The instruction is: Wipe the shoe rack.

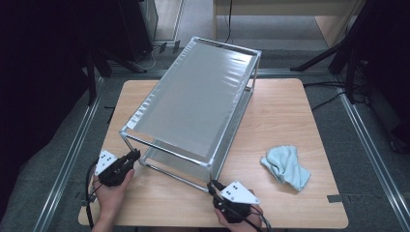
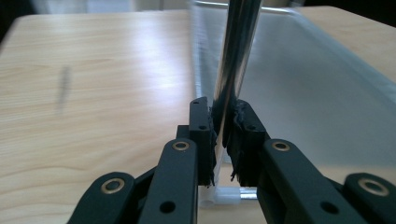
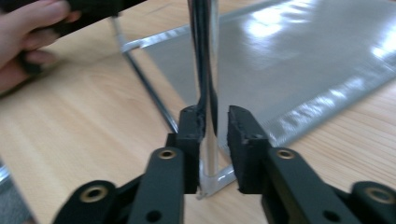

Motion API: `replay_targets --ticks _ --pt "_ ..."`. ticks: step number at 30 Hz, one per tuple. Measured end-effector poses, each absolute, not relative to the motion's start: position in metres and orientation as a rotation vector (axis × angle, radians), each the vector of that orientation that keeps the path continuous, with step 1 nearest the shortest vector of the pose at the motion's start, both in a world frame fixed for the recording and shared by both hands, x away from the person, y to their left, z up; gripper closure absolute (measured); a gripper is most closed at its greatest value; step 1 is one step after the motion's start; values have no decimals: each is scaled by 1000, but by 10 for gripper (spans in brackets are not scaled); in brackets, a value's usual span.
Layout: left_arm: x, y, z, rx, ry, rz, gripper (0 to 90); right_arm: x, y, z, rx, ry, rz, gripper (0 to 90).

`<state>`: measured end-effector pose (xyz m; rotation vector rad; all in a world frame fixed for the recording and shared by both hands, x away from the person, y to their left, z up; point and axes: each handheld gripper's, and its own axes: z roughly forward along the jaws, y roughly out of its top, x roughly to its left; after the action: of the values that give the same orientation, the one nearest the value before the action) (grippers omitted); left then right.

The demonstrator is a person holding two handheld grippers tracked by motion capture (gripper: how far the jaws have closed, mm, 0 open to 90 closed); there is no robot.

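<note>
Here, both hands are set on the near end of a two-tier rack, one upright post apiece.

Rack: a chrome-tube rack [image 1: 193,104] with grey mesh shelves stands slantwise on the wooden table [image 1: 290,111]; its near short end faces the person, its far end points toward the back edge.

Left gripper: the left gripper [image 1: 129,157] meets the near-left post [image 2: 236,56] low down, just above the foot; in its own view both pads are pressed flat against the tube — clamped on the post.

Right gripper: the right gripper [image 1: 213,186] sits at the near-right post [image 3: 205,60], again near the base; its left pad touches the tube, while a thin gap shows beside the other pad; the jaws stand nearly together around the post, probably a grip, though the far pad's contact is not plain.

Why so held: one grip on each near corner, low on the legs, likely gives even control of a light, wide frame — it can be dragged or turned without tipping; a single grip would let it swing.

Cloth: a pale blue cloth [image 1: 286,166] lies crumpled on the table to the right, well apart from the rack and untouched.

Judged step: the hold looks just taken; moving the rack seems not yet begun.
</note>
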<state>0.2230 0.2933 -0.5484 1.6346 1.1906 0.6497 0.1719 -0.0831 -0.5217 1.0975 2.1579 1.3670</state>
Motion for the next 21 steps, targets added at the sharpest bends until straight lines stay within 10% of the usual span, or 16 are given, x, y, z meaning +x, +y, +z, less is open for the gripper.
replay_targets --ticks 21 --pt "149 219 -545 1678 1128 521 801 211 -168 -514 1292 2067 1286 810"
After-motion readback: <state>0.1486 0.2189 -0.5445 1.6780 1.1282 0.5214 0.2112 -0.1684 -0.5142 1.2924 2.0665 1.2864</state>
